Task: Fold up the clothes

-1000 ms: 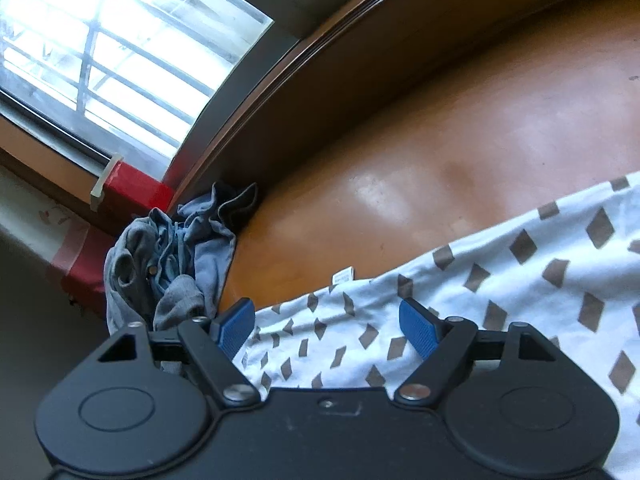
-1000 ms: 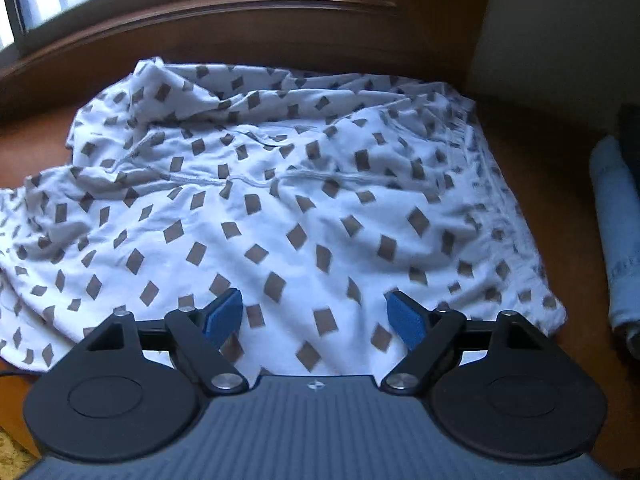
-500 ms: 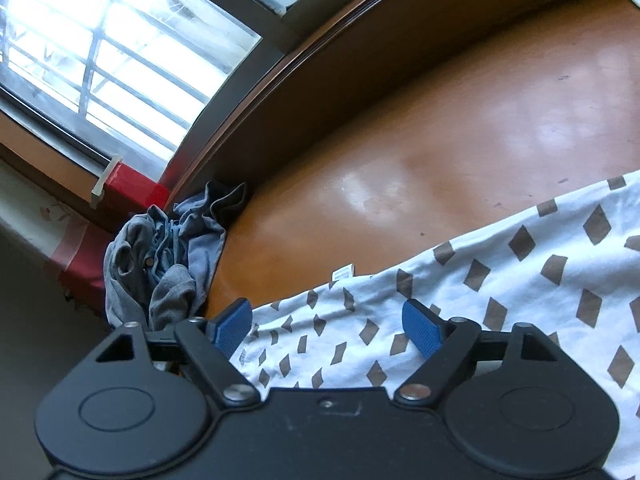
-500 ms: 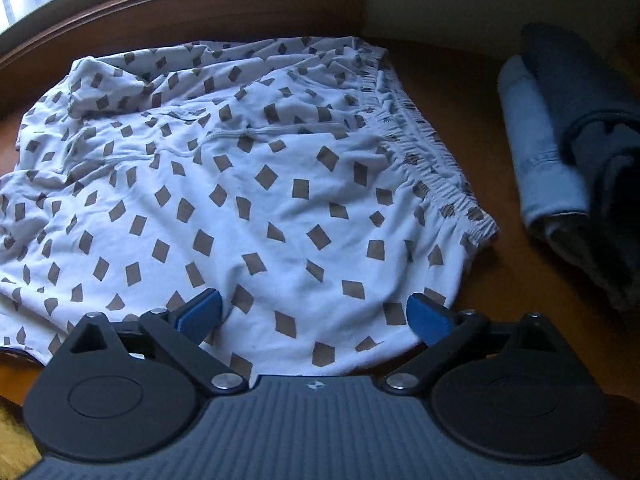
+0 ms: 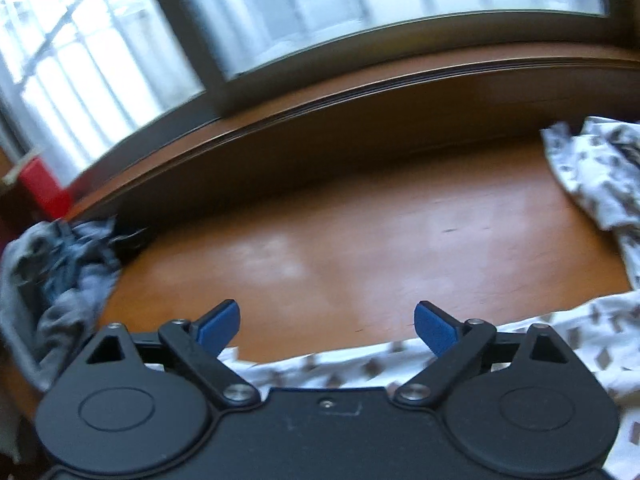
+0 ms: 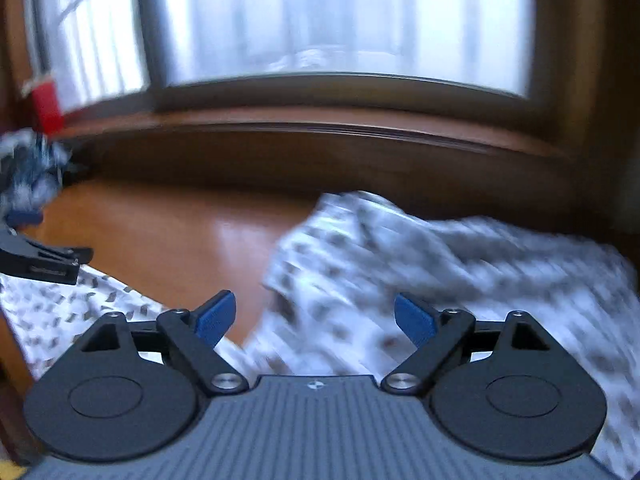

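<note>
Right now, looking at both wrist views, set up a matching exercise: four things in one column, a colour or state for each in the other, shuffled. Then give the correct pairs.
Column 1
1. patterned garment
2. crumpled clothes pile
3. table
4. left gripper

Column 2
A. orange-brown wood
B. jaws apart, holding nothing
C. white with brown diamonds
D. grey-blue, bunched at the far left

Pairs: 1-C, 2-D, 3-A, 4-B

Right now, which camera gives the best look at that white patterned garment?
The right wrist view: the white patterned garment fills its right half, though blurred. The left wrist view catches only its near edge and a bunched corner at far right.
</note>
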The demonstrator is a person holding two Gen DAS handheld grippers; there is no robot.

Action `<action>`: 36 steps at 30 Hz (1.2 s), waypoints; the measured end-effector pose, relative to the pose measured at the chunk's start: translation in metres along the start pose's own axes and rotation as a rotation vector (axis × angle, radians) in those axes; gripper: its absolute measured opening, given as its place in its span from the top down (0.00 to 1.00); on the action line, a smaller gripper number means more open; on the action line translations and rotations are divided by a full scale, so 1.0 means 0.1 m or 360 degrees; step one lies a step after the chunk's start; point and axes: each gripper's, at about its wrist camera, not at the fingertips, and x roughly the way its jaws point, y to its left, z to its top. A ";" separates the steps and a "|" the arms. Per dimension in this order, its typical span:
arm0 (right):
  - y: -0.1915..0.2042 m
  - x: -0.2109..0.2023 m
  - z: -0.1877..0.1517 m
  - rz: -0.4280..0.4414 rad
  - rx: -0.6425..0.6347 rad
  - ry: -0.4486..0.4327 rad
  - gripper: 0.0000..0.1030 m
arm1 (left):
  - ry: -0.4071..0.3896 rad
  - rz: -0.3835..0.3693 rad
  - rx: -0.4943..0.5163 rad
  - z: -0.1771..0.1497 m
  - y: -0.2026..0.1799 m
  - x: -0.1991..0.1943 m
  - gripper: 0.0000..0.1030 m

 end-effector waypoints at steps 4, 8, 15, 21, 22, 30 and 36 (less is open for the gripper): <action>0.17 0.61 0.19 -0.0144 -0.0210 0.0140 0.25 | -0.0075 -0.0145 0.0083 -0.05 -0.11 0.03 0.09; 0.07 0.95 0.32 -0.0286 -0.0122 0.0322 0.53 | -0.0116 -0.0309 0.0132 -0.14 -0.16 0.08 0.09; 0.02 0.67 0.73 -0.0198 0.0108 0.0137 0.86 | -0.0079 -0.0393 0.0129 -0.10 -0.24 0.21 0.09; -0.48 -0.35 0.98 -0.0328 0.0303 -0.0254 0.86 | -0.0097 -0.0374 0.0110 0.06 -0.35 0.12 0.09; -0.63 -0.52 0.93 -0.0385 0.0347 -0.0286 0.86 | -0.0093 -0.0385 0.0104 0.08 -0.37 0.11 0.09; -1.48 -0.92 0.01 -0.0659 0.0702 -0.0053 0.52 | -0.0075 -0.0799 0.0126 0.40 -0.78 -0.12 0.09; -1.79 -0.98 -0.68 -0.0626 0.0953 0.0066 0.29 | -0.0268 -0.1044 0.0256 0.85 -1.44 -0.46 0.09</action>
